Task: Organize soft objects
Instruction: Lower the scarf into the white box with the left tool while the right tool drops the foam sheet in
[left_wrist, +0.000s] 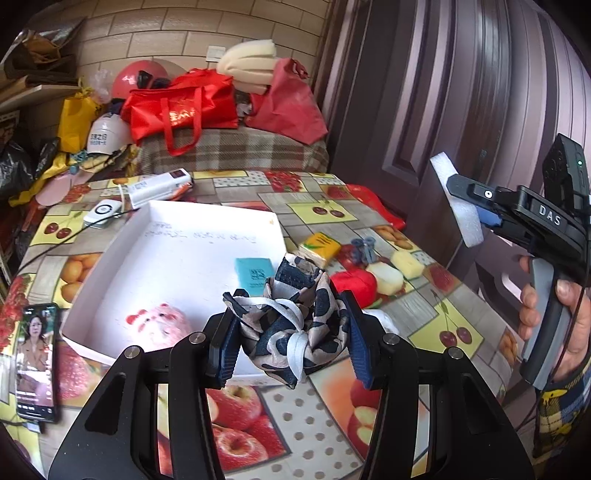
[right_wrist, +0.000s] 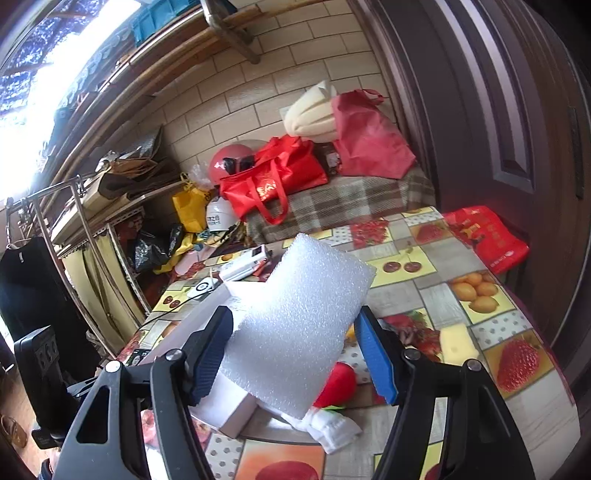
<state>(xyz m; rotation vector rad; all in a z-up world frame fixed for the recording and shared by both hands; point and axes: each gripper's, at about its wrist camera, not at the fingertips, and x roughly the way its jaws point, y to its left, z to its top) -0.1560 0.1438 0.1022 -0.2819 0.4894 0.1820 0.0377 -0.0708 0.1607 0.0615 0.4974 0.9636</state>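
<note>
My left gripper (left_wrist: 291, 332) is shut on a navy-and-cream patterned cloth bundle (left_wrist: 295, 317), held above the near edge of a shallow white box (left_wrist: 110, 266). In the box lie a pink plush pig (left_wrist: 162, 325) and a teal sponge (left_wrist: 255, 275). My right gripper (right_wrist: 295, 354) is shut on a white foam block (right_wrist: 299, 321), held high over the table; it shows in the left wrist view (left_wrist: 460, 201) too. On the table lie a red plush (left_wrist: 351, 282), yellow and cream sponges (left_wrist: 397, 271), a tissue pack (left_wrist: 319, 247) and a white cloth (right_wrist: 328, 430).
A phone (left_wrist: 35, 360) lies at the table's left edge. A remote (left_wrist: 101, 212) and a white device (left_wrist: 159, 186) sit behind the box. Red bags (left_wrist: 184, 107) and a foam roll (left_wrist: 247, 68) pile on a plaid bench. A dark door (left_wrist: 461, 92) stands to the right.
</note>
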